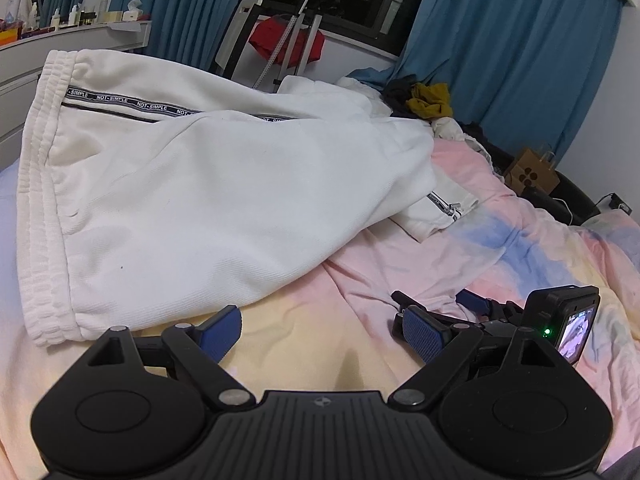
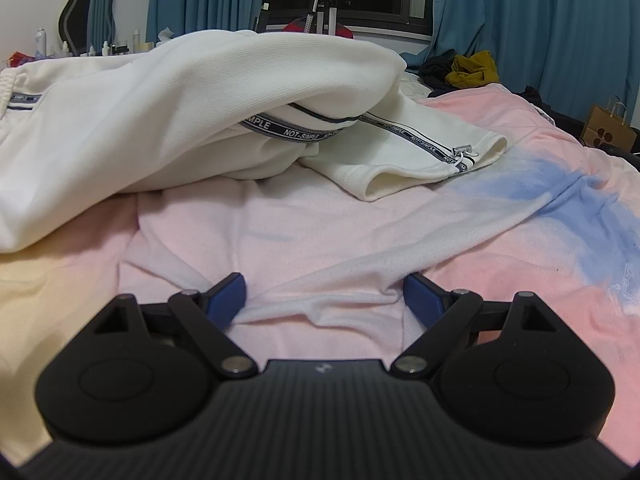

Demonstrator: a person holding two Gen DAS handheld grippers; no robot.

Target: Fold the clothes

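White track trousers (image 1: 192, 184) with a dark "NOT-SIMPLE" side stripe lie on the bed, waistband (image 1: 38, 200) at the left, one leg laid over the other. A leg cuff (image 1: 444, 210) sticks out to the right. My left gripper (image 1: 322, 330) is open and empty, low over the bedspread just in front of the trousers' near edge. The right gripper (image 1: 472, 312) shows beside it, resting on the bed. In the right wrist view my right gripper (image 2: 324, 298) is open and empty on the bedspread, short of the trousers (image 2: 180, 120) and the cuff (image 2: 436, 168).
The bed has a pink, yellow and blue bedspread (image 1: 400, 264). A heap of dark and mustard clothes (image 1: 428, 102) lies at the far end. A brown paper bag (image 1: 532, 172) stands beside the bed at the right. A shelf with bottles (image 1: 76, 28) is at the far left.
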